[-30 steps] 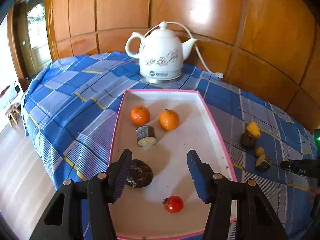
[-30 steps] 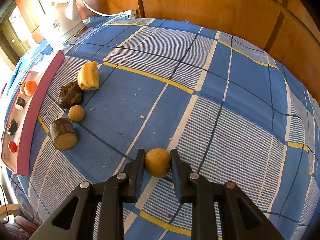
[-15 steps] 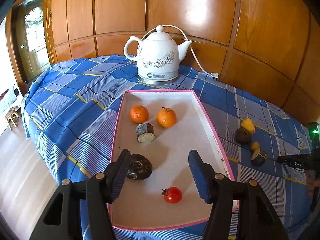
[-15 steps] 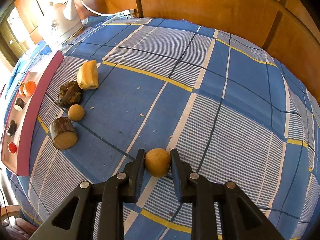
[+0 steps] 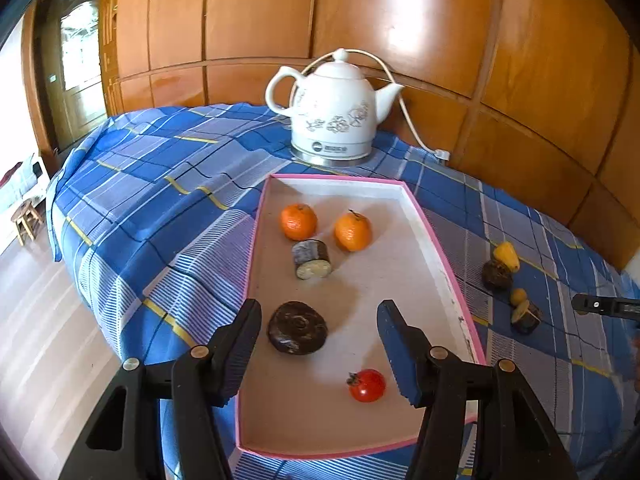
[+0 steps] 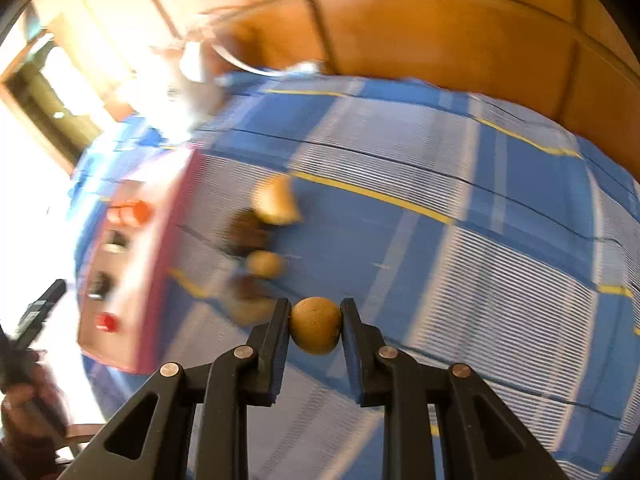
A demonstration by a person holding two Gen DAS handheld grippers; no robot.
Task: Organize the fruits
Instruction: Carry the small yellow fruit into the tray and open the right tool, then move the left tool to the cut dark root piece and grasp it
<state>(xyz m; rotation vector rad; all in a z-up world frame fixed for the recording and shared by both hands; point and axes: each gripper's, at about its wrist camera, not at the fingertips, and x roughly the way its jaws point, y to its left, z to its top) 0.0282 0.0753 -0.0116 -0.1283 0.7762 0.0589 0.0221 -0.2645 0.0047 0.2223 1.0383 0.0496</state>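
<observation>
Between the right gripper's [image 6: 316, 316] pads, a round tan fruit [image 6: 315, 325] is pinched above the blue plaid cloth [image 6: 460, 264]; being round, it shows no long axis. The gripper tilts steeply downward. The left gripper [image 5: 318, 318] hangs half-open, empty, over the pink-rimmed tray [image 5: 448, 276].

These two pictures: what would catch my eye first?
Probably the white kettle at the back of the blue checked cloth, behind a pink-rimmed tray holding two oranges, a tomato and dark pieces. In the other view, the right gripper pinches a small round brown fruit.
</observation>
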